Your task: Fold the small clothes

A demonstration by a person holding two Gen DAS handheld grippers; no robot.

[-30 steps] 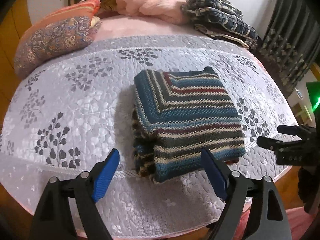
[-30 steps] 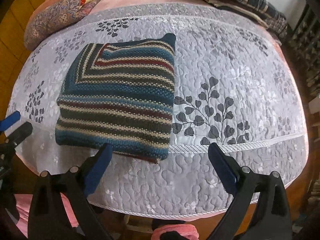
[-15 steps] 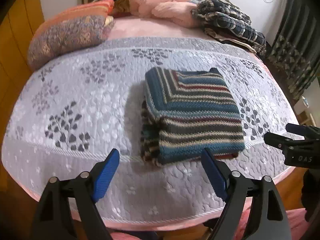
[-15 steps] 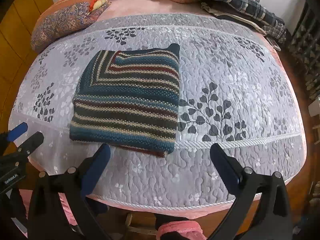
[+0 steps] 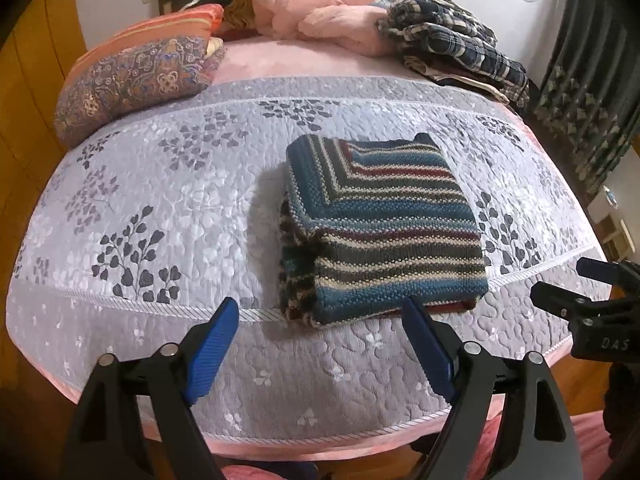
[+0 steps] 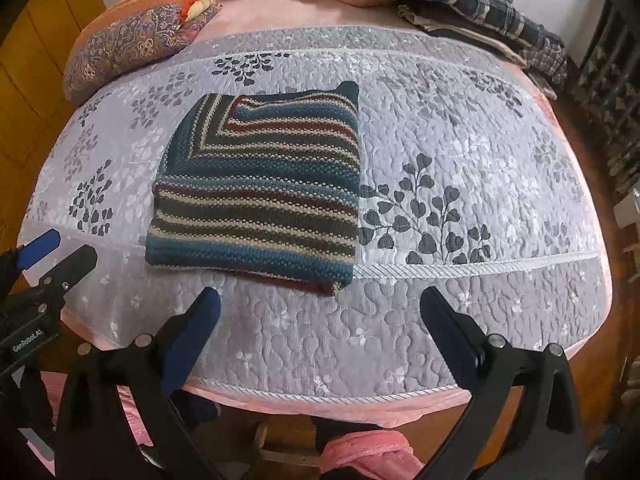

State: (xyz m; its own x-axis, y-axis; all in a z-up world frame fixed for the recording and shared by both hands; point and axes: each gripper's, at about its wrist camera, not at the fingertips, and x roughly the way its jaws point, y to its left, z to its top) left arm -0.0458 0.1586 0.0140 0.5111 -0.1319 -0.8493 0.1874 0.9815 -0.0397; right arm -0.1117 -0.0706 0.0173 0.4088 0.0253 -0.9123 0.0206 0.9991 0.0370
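In the left wrist view, the left tool [image 5: 320,320] stands wide open over the near edge of the bed [image 5: 160,208], its blue pads holding nothing. Just beyond the pads lies the striped knitted sweater [image 5: 384,232], folded into a thick square on the grey quilt [image 5: 132,184] printed with dark leaves; its near edge reaches the white cord seam that runs across the quilt, and its stacked layers show along its left side. Toward the far left corner of the bed rests a paisley pillow [image 5: 132,84] with an orange one behind it — at the far edge is a pink bundle of bedding [image 5: 320,4], and at the far right corner a heap of plaid clothes [image 5: 452,40]. The tips of the right tool [image 5: 560,288] reach in from the right, near the bed's near right corner, apart from the sweater; from here I cannot tell how far its jaws stand apart. In the right wrist view, the right tool [image 6: 320,304] is spread open and empty above the near edge of the bed [image 6: 500,160]. The sweater [image 6: 260,192] lies left of centre on the quilt [image 6: 460,120], flat and untouched, with a dark red layer peeking out under its near right corner. The left tool [image 6: 52,252] shows at the left edge — one blue pad and one black tip parted, clear of the cloth. The pillow [image 6: 128,48] and the plaid clothes [image 6: 480,8] sit along the far edge.
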